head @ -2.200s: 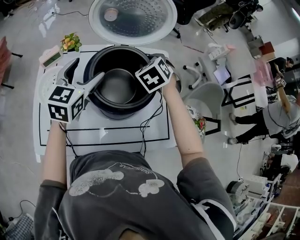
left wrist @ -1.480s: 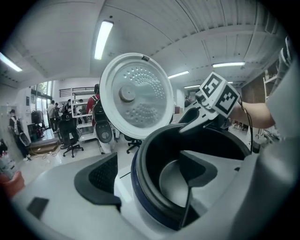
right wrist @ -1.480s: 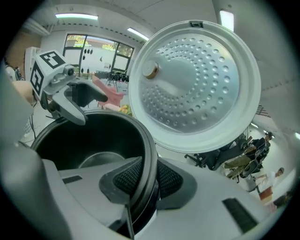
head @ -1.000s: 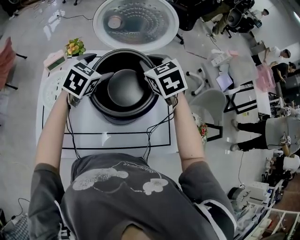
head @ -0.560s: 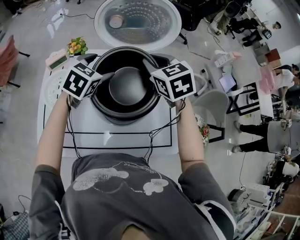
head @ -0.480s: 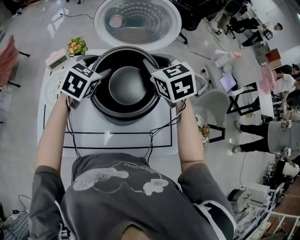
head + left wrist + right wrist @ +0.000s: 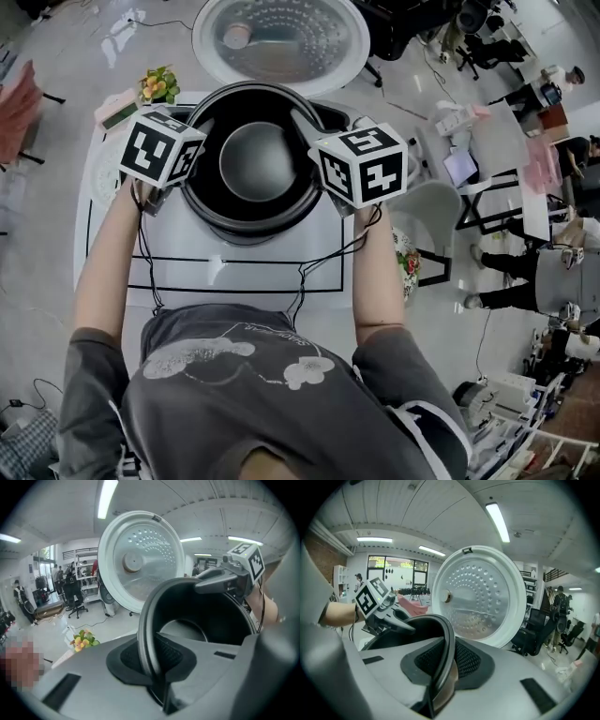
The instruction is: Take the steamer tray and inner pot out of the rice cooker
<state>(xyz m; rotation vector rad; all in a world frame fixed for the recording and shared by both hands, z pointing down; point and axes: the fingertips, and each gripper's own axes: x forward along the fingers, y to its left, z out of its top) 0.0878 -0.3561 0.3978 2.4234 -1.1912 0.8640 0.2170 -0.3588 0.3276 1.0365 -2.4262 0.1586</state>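
The inner pot (image 7: 258, 161) sits at the rice cooker (image 7: 246, 231), upper centre; the left gripper (image 7: 151, 667) has just closed onto its left rim, the right gripper (image 7: 440, 671) pinches the opposite rim, so I'd lift straight up

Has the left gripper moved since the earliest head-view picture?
Yes. Against the rice cooker, the left gripper has shifted up the head view to the cooker's left side; its jaws have just been closing, now on the inner pot's rim.
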